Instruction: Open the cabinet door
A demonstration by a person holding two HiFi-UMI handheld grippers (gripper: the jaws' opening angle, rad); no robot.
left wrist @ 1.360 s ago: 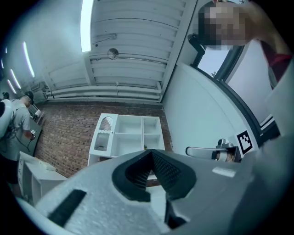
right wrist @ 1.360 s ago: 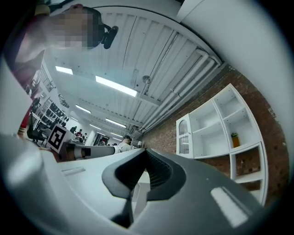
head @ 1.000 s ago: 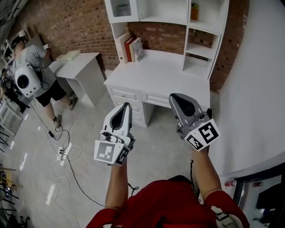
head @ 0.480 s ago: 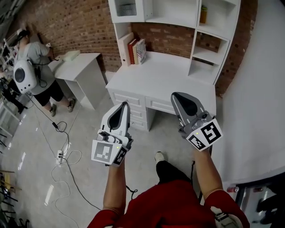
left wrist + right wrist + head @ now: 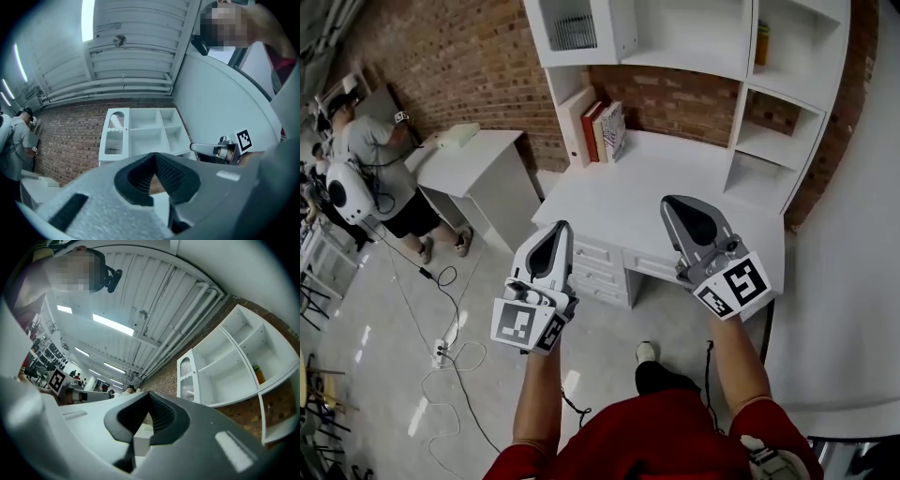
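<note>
**Grey shells, black pads, red top**

My left gripper and right gripper are pale grey moulded shells, each with a dark teardrop hollow and black ribbed pads. Each carries a white cube printed with black square markers. I wear a red top, dark trousers and a white shoe.

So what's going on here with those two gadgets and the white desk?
A person in a red top holds a two-jaw gripper in each hand, facing a white desk with a shelf unit on top. The left gripper and right gripper are both shut and empty, held out toward the desk. The cabinet door at the unit's upper left is closed, and neither gripper touches it yet.
</note>
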